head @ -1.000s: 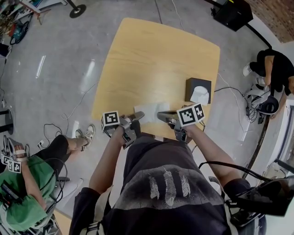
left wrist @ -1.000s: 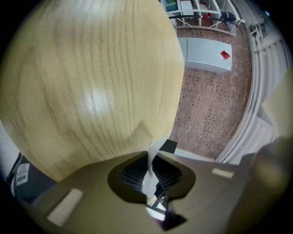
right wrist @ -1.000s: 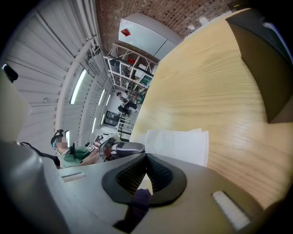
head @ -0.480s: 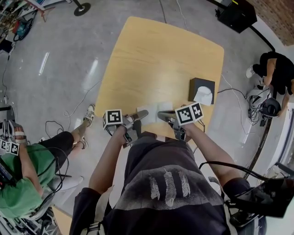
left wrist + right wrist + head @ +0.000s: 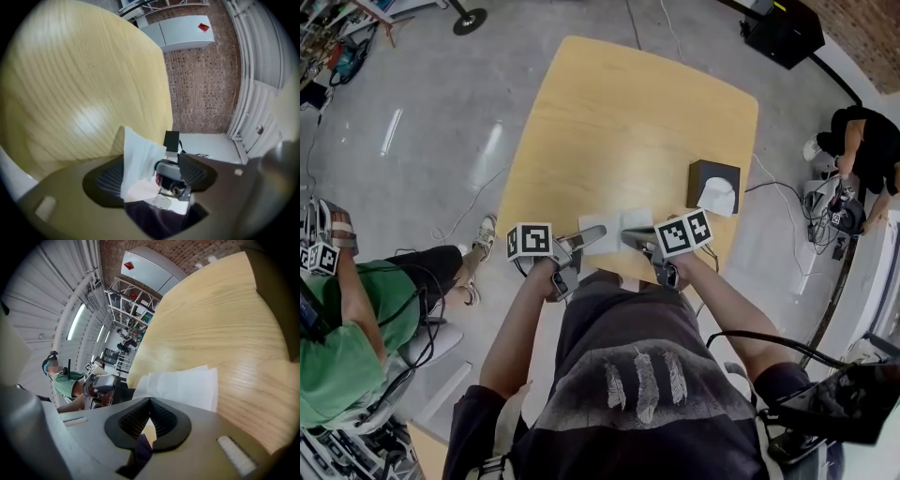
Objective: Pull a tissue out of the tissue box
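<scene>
At the far left, off the table, a person in a green shirt (image 5: 342, 361) sits on the floor side of the scene. The wooden table (image 5: 619, 122) is in front of me, and I stand at its near edge with both arms over it.

My left gripper (image 5: 589, 237) is at the near edge of the table, to the left of the middle. Its jaws have just been opening and now they stand wide apart. In the left gripper view (image 5: 152, 174) the tissue (image 5: 136, 159) rises between the two pads, closer to the left pad, but the pads do not press on it.

The tissue (image 5: 609, 225) is out of the box. It is a flat white sheet spread on the wood near the near edge, between my two grippers.

My right gripper (image 5: 630, 236) is just to the right of the left one, and its tip is at the right part of the sheet. In the right gripper view (image 5: 150, 401) the two pads are together, and the tissue (image 5: 187, 385) spreads out over the table directly from their tip, so the pads seem to pinch its near edge.

Further right and a little farther, the dark tissue box (image 5: 713, 183) stands at the right edge of the table, well apart from the grippers, with a white tissue showing from its top opening.

At the far right, on the floor, a person in black clothes (image 5: 862, 141) bends down.
</scene>
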`<state>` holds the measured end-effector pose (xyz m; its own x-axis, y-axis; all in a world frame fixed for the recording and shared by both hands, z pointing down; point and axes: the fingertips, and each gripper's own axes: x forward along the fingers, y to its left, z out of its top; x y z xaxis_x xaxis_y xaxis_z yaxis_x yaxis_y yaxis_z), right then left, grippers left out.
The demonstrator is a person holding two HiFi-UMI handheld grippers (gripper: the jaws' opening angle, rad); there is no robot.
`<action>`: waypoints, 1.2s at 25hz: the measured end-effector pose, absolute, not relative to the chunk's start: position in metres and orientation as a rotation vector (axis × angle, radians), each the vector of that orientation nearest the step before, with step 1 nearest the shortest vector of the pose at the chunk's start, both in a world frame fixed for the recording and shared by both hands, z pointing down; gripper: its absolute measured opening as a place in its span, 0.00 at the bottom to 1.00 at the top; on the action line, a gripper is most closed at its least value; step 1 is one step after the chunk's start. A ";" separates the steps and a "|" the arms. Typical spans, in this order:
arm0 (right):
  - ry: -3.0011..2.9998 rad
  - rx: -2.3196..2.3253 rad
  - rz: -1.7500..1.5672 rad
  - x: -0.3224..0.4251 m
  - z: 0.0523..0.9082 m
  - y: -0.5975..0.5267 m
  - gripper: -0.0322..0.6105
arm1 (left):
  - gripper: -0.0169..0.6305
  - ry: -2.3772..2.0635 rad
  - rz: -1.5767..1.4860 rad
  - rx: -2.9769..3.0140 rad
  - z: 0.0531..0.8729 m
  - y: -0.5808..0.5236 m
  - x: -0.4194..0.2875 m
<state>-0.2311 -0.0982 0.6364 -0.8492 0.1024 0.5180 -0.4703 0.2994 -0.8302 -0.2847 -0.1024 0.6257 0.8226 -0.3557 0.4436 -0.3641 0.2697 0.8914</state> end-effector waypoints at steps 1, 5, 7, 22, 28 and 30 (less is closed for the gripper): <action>-2.091 0.327 1.575 -0.234 0.637 -0.098 0.05 | 0.58 -0.657 0.021 1.343 0.626 -0.103 -0.286; -2.094 0.298 1.558 -0.239 0.635 -0.095 0.05 | 0.61 -0.687 0.066 1.416 0.622 -0.106 -0.288; -2.097 0.282 1.557 -0.239 0.634 -0.094 0.07 | 0.61 -0.711 0.070 1.446 0.618 -0.108 -0.288; -2.119 0.285 1.387 -0.226 0.642 -0.096 0.05 | 0.60 -0.966 0.144 1.743 0.584 -0.129 -0.321; -2.067 0.295 1.296 -0.227 0.656 -0.093 0.05 | 0.05 -1.061 0.131 1.886 0.554 -0.139 -0.332; -2.060 0.313 1.305 -0.227 0.659 -0.094 0.05 | 0.03 -1.046 0.118 1.923 0.547 -0.138 -0.328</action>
